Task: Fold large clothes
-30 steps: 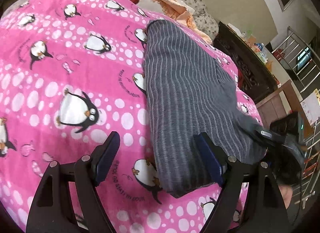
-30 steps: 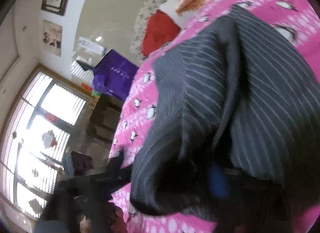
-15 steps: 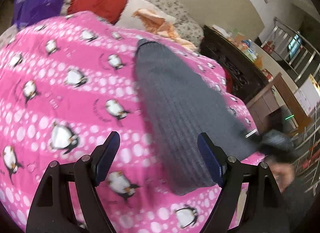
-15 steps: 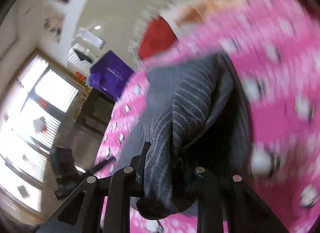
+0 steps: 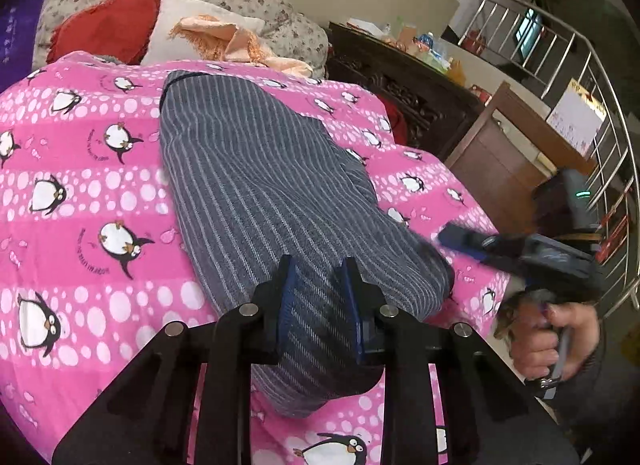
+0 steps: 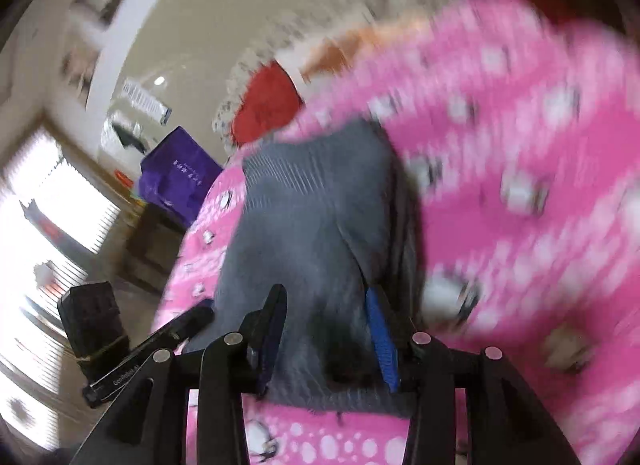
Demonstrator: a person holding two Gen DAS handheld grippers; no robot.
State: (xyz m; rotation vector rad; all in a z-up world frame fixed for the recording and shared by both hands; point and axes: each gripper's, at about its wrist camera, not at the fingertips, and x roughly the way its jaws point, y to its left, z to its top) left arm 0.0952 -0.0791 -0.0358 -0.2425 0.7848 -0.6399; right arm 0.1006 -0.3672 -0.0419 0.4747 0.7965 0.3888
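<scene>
A long grey pinstriped woven garment (image 5: 256, 193) lies folded lengthwise on the pink penguin-print blanket (image 5: 80, 193); the left gripper (image 5: 319, 297), just closing, pinches its near end, while the right gripper's (image 6: 326, 339) just-widening grip on it is too blurred to judge

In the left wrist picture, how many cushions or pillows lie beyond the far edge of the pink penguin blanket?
2: a red cushion at the far left, and a white pillow beside it with a peach fringed cloth draped across it. Others may be hidden behind them.
</scene>
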